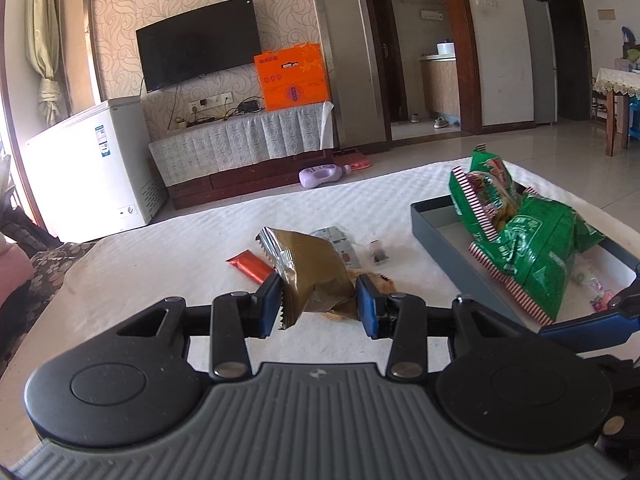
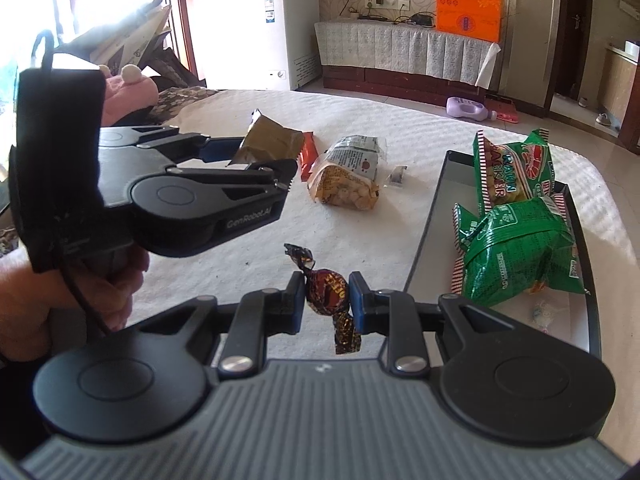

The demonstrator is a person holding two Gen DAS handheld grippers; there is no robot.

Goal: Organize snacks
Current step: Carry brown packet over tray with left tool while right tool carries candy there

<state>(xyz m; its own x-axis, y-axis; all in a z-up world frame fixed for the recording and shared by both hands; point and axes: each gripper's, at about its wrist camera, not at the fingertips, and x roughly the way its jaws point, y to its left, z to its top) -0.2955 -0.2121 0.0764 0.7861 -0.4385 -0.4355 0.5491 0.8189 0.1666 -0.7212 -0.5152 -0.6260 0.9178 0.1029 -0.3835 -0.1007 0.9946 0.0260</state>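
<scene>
Left gripper (image 1: 320, 304) clamps crinkly olive-brown foil snack bag (image 1: 316, 268) by its edge; right gripper (image 2: 325, 300) pinches dark-wrapped toffee (image 2: 327, 295), frame centre. Risk: bag may slip en route to grey tray (image 1: 440, 226).

A dark television (image 1: 198, 42), an orange box (image 1: 294, 76), a white freezer (image 1: 94, 160), perhaps a lilac bottle (image 1: 320, 176).

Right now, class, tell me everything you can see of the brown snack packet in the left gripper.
The brown snack packet is a glossy olive-brown pouch with silvery, saw-toothed end seams, looking like foil plastic. It seems sealed, puffed and somewhat crumpled. The left gripper is shut on it, its blue pads pressing either side, holding it tilted and raised above the white tablecloth. Nothing else visibly touches it.
</scene>
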